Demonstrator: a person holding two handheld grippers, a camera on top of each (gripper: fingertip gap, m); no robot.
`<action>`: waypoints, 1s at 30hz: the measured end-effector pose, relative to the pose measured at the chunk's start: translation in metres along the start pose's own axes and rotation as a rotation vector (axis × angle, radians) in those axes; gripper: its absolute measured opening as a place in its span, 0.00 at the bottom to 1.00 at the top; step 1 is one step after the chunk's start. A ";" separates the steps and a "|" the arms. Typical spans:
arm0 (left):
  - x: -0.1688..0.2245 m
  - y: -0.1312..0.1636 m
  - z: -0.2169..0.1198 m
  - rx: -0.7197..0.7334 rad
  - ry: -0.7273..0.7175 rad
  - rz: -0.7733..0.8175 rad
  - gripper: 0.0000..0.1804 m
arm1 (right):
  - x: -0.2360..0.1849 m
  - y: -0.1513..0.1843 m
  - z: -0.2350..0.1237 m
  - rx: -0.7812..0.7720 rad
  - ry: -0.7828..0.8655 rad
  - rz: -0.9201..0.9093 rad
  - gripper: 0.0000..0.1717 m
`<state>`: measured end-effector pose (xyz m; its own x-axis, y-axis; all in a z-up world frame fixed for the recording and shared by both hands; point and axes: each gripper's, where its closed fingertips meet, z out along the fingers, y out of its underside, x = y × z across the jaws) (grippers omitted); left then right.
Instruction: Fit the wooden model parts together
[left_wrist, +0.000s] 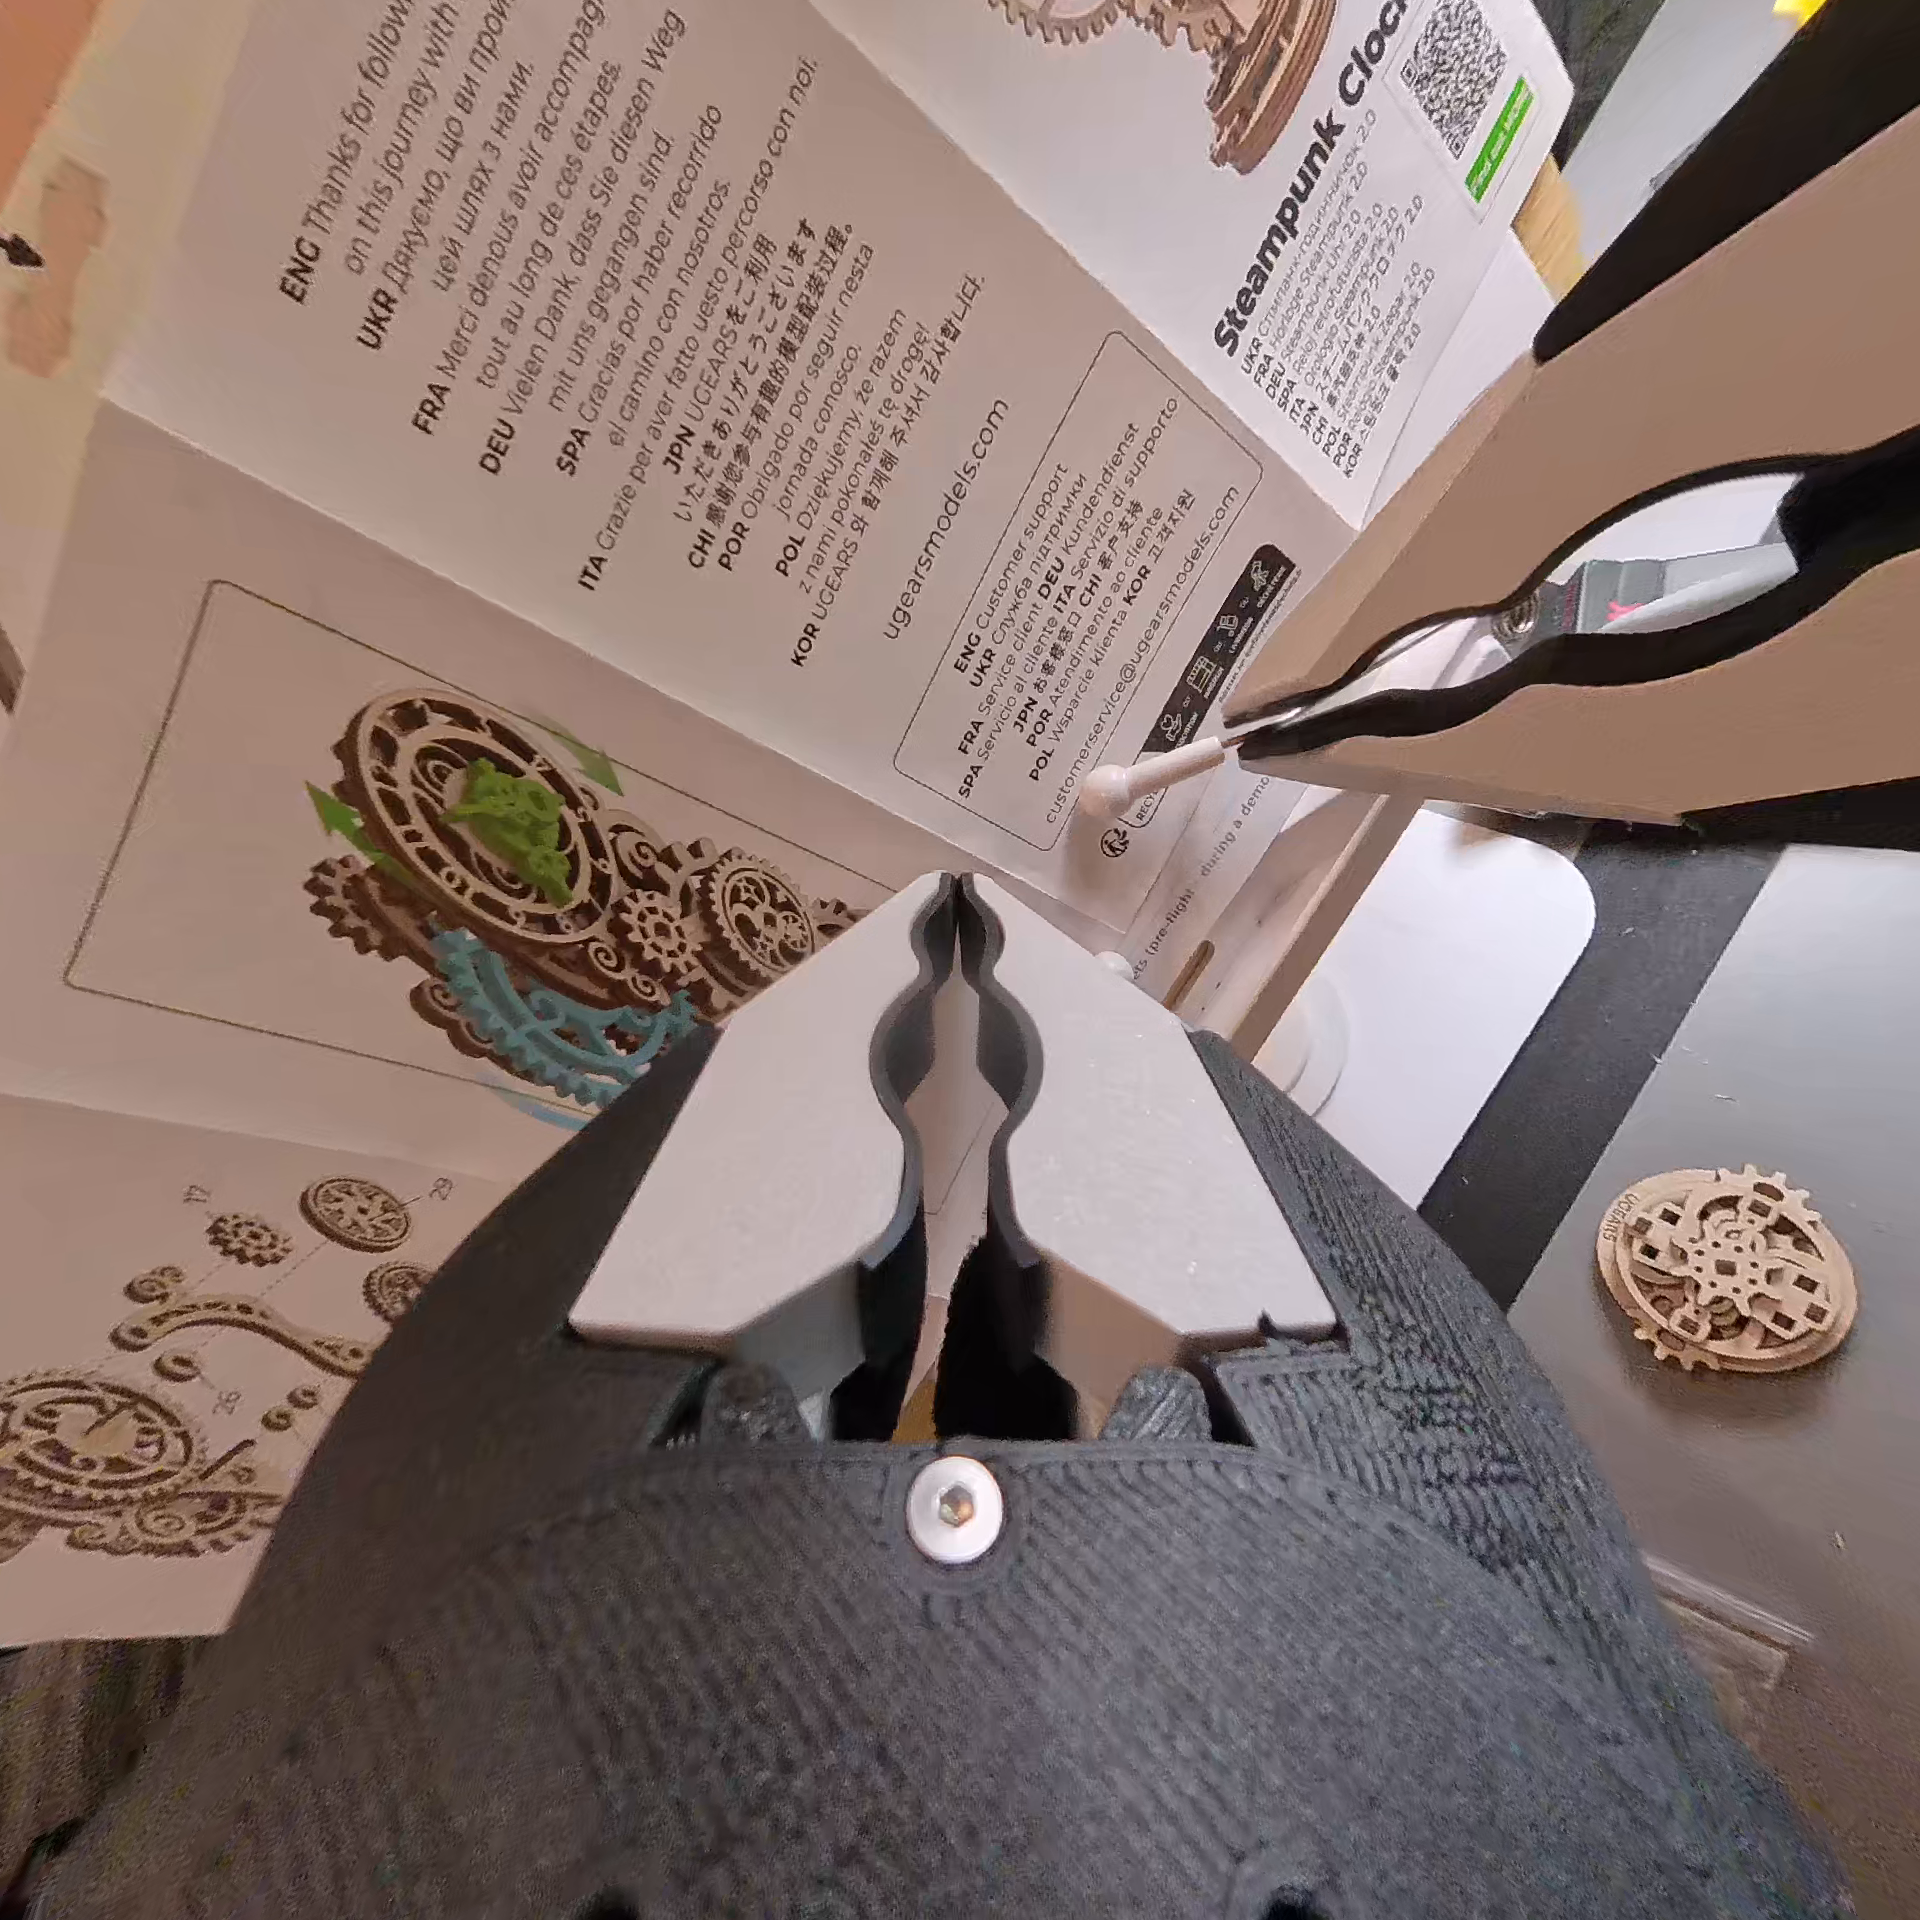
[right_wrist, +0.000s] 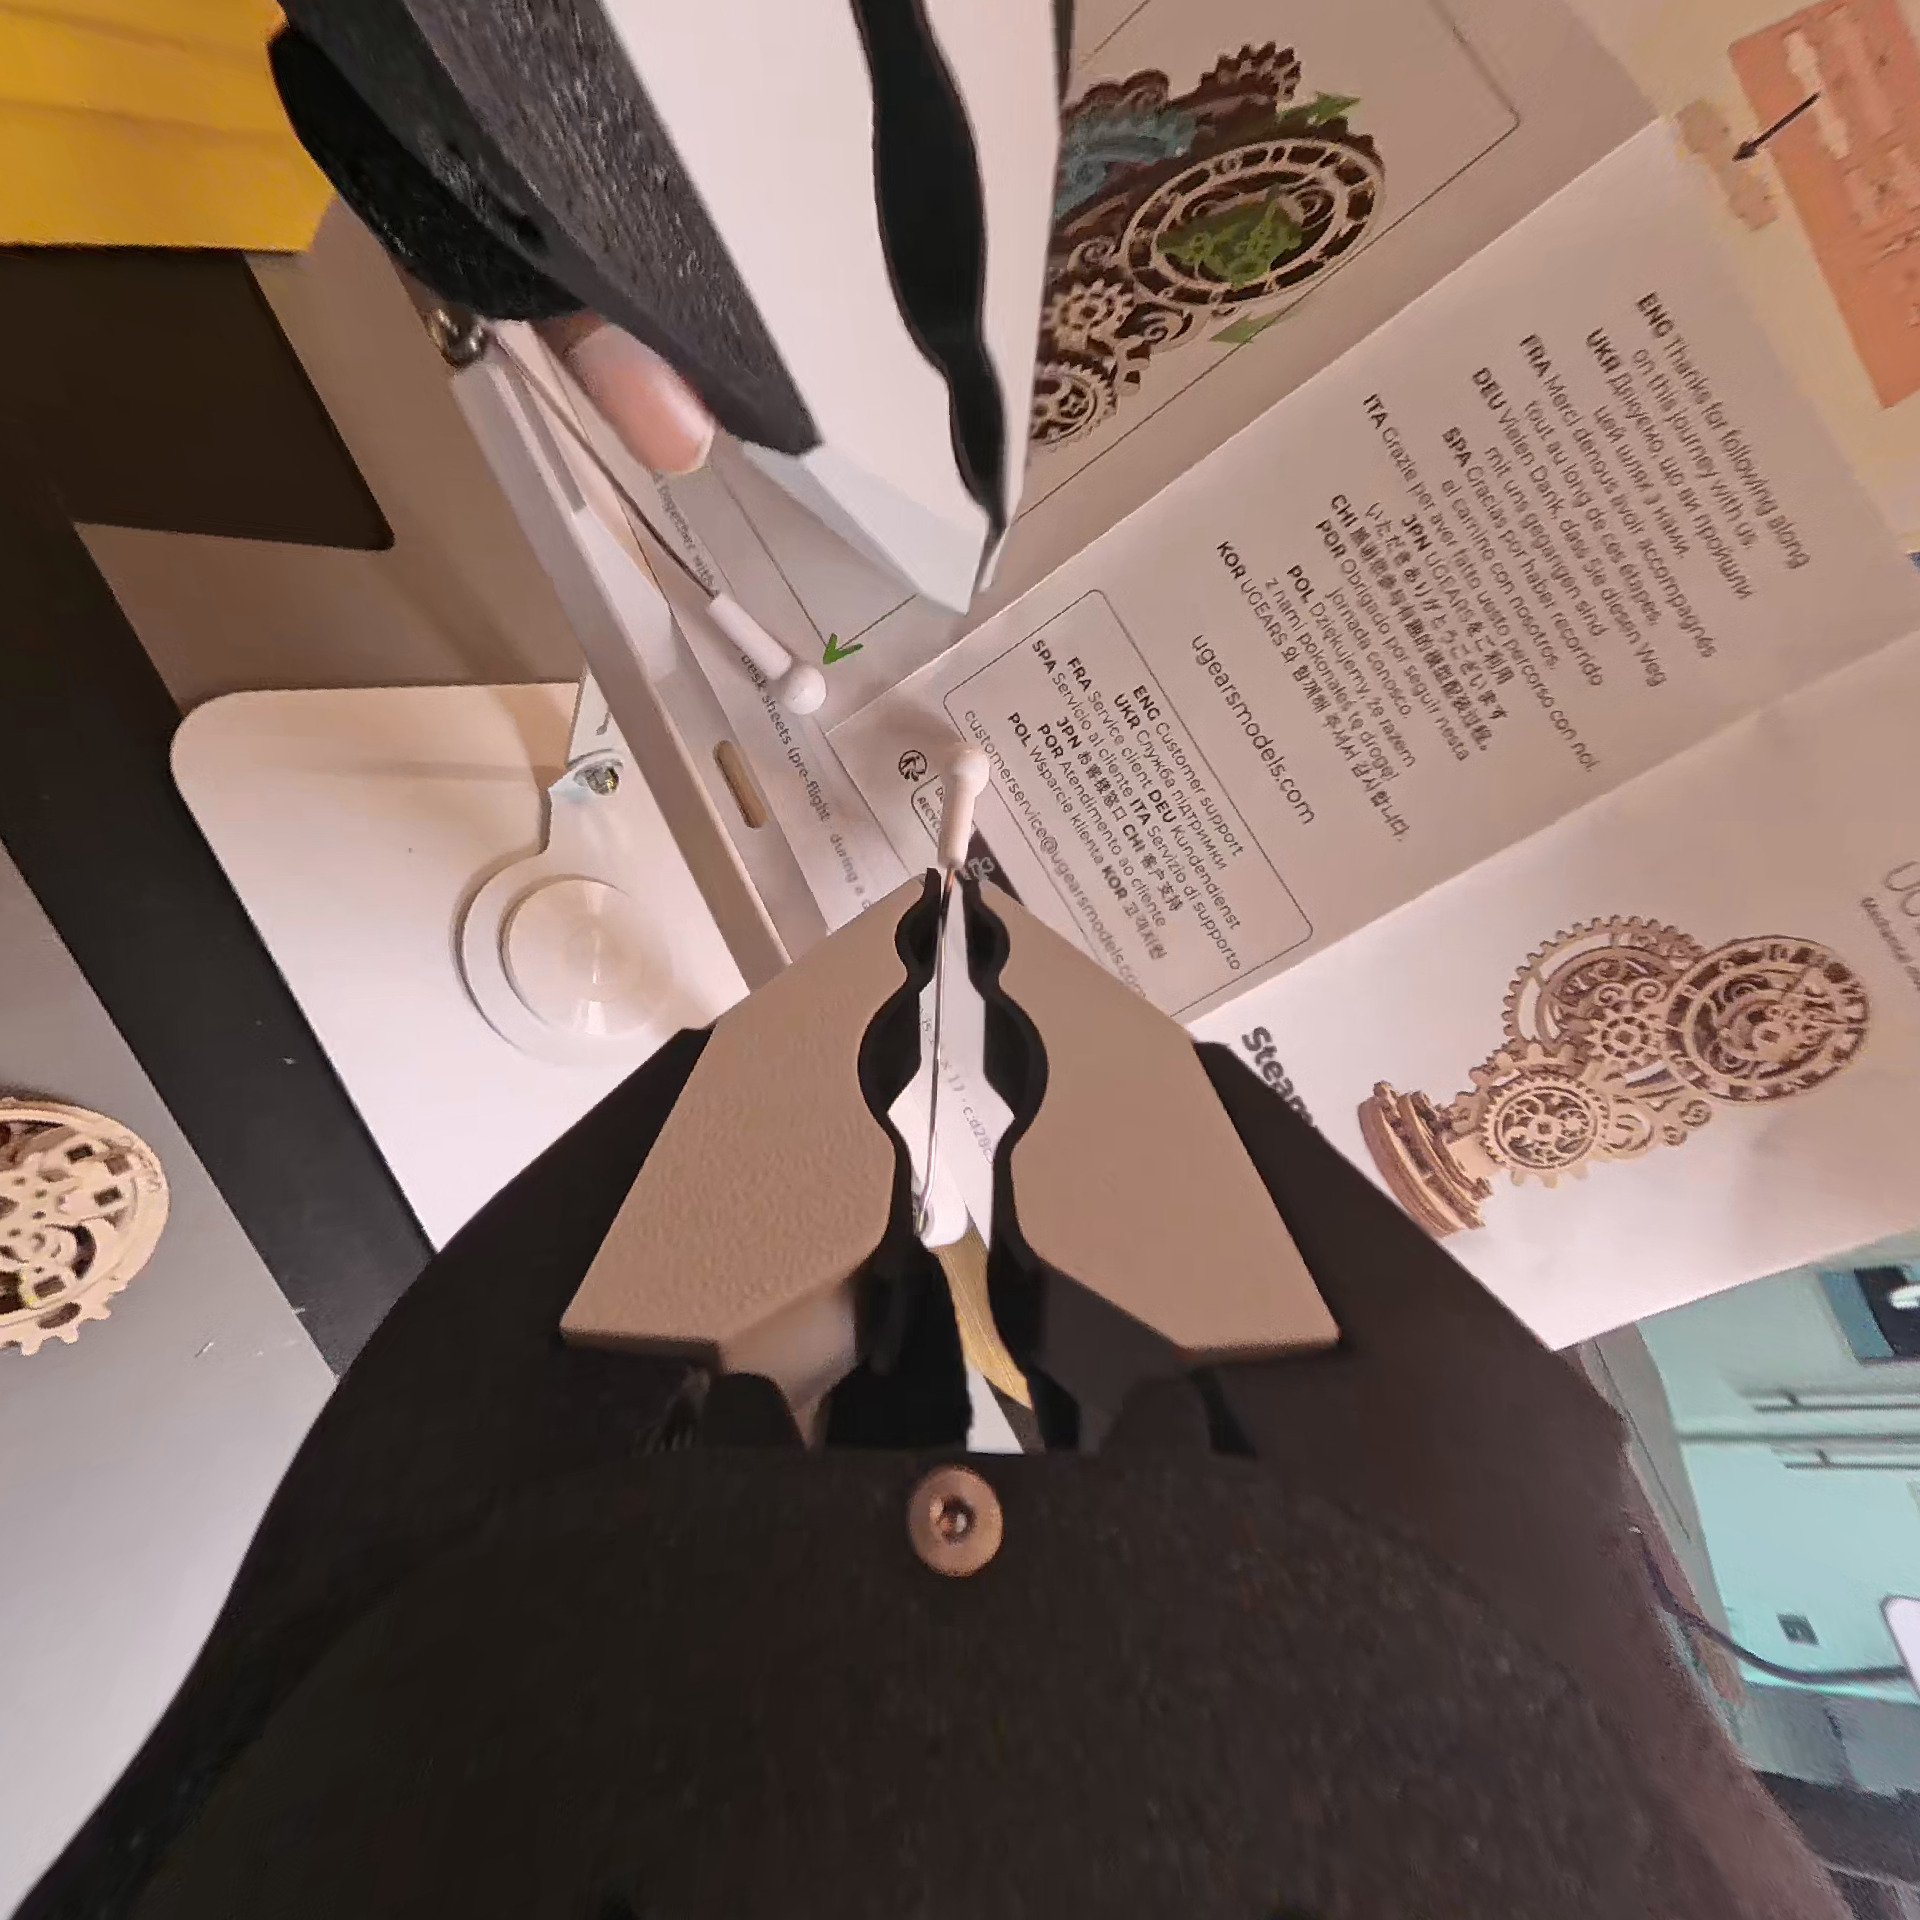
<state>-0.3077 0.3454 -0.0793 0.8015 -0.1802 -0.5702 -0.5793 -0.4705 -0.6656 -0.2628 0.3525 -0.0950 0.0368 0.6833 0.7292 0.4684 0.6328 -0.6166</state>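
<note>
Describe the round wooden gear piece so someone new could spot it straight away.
Start from the big unfolded instruction sheet, then look off its edge to the dark tabletop. The gear piece lies there alone, flat: a pale wooden disc with cut-out gears, real rather than printed.

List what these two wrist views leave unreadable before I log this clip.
- Left tongs: tips look shut, but whether they pinch the booklet is hidden by the fingers.
- Wire in the right tongs: its lower end runs behind the body.
- Wooden gear disc: cut by the left edge of the right view.
- Stand: its top is covered by the left tongs in the right view.
</note>
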 end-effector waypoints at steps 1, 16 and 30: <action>0.003 0.002 0.001 -0.009 0.022 0.000 0.00 | 0.001 -0.005 -0.003 0.022 0.004 0.013 0.03; 0.023 0.039 -0.008 -0.111 0.040 0.102 0.03 | 0.003 -0.006 0.016 -0.089 -0.057 -0.048 0.16; 0.013 0.036 -0.011 -0.016 0.050 -0.105 0.01 | -0.002 0.003 0.015 -0.081 -0.016 0.004 0.02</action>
<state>-0.3167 0.3167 -0.1058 0.8644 -0.1714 -0.4727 -0.4893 -0.5030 -0.7125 -0.2744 0.3584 -0.1020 0.0255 0.6918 0.7217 0.5381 0.5989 -0.5931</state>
